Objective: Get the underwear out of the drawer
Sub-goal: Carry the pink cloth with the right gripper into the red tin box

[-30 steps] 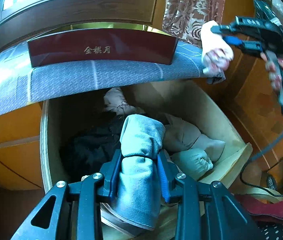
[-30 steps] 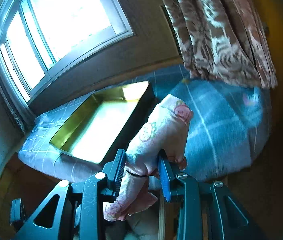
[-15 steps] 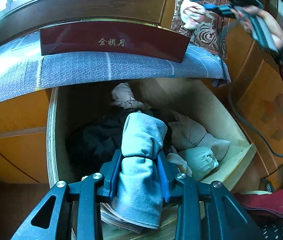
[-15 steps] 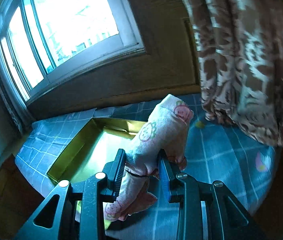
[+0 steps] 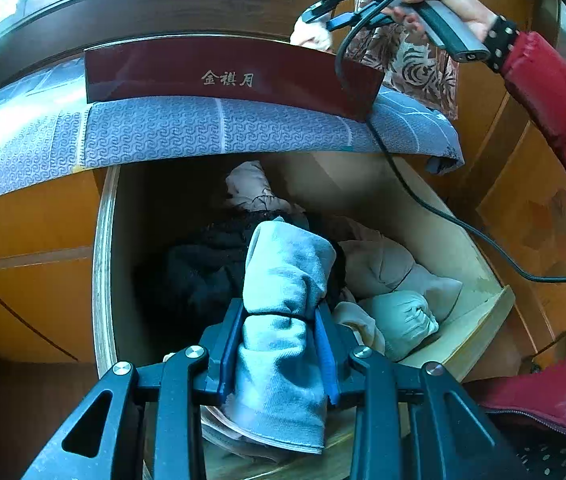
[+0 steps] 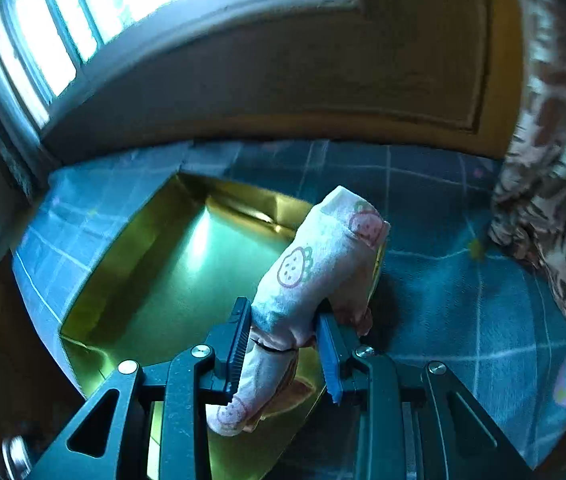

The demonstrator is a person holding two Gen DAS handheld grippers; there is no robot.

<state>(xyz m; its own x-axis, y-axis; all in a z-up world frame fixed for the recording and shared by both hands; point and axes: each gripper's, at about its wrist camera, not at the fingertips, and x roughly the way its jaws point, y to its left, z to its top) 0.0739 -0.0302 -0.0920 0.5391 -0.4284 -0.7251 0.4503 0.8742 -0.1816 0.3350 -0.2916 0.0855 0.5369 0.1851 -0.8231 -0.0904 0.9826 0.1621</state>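
My left gripper (image 5: 279, 340) is shut on a rolled light blue underwear (image 5: 287, 280), held just above the open wooden drawer (image 5: 103, 280). Inside the drawer lie a black garment (image 5: 203, 268), beige rolls (image 5: 379, 264) and a pale green roll (image 5: 403, 320). My right gripper (image 6: 285, 340) is shut on a rolled white underwear with pink prints (image 6: 323, 256), hanging over the right end of a gold-lined box (image 6: 155, 280). From the left wrist view, the right gripper (image 5: 335, 20) shows above the box's dark red wall (image 5: 223, 76), held by a hand (image 5: 443, 0).
The box stands on a blue checked cloth (image 6: 463, 288) covering the cabinet top (image 5: 163, 132). A patterned curtain (image 6: 555, 220) hangs at the right, a window (image 6: 83, 20) behind. A black cable (image 5: 443, 216) runs across the drawer's right side. A red sleeve (image 5: 555, 112) is at the right.
The right gripper has carried the printed underwear leftward from the cabinet's right edge to over the gold-lined box. The left gripper has kept its place with the blue roll.
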